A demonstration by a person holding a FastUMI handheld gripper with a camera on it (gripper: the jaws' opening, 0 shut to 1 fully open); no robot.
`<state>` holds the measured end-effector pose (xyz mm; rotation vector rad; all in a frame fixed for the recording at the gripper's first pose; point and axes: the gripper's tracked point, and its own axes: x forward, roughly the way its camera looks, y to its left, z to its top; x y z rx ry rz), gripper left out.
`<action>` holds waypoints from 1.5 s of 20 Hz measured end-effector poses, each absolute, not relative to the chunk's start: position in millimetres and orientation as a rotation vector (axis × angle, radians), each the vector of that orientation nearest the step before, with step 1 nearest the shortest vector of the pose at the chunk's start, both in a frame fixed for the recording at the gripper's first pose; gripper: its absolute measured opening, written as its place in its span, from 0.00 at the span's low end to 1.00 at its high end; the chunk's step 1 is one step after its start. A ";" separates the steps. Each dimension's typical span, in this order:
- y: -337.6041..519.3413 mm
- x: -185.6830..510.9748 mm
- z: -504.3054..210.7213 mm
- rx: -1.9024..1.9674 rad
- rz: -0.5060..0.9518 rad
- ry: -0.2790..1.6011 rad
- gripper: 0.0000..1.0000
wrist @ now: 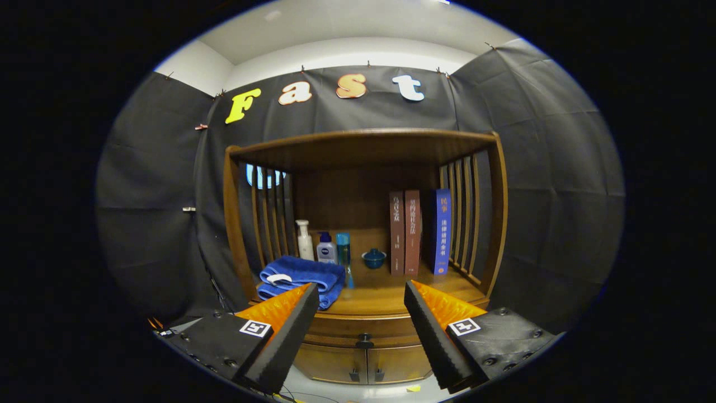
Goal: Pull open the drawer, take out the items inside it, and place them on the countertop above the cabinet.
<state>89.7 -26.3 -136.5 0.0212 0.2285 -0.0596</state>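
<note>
A wooden cabinet stands ahead of me, its countertop (386, 294) under a slatted wooden hutch. Below the countertop's front edge the drawer (363, 327) sits shut, with a small dark knob (364, 338) at its middle. My gripper (361, 294) hangs in front of the cabinet, well short of it, open wide with nothing between its black foam fingers (291, 336). The knob shows low in the gap between the two fingers. What lies inside the drawer is hidden.
On the countertop lie folded blue towels (302, 277) at the left, a white pump bottle (305, 240), a small white bottle (326, 249), a slim blue bottle (343, 252), a small blue lidded pot (373, 258) and three upright books (419, 232). Two cupboard doors (363, 364) sit below the drawer.
</note>
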 end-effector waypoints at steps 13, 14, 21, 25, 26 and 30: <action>-37.3 149.1 -353.8 0.069 -0.077 0.554 0.88; -36.5 150.3 -364.9 0.084 -0.076 0.574 0.77; -36.7 163.7 -407.7 0.057 -0.093 0.645 0.60; -33.6 155.2 -397.5 0.063 -0.095 0.635 0.43; -35.2 157.8 -401.9 0.057 -0.091 0.640 0.41; -35.0 156.2 -403.1 0.037 -0.089 0.655 0.38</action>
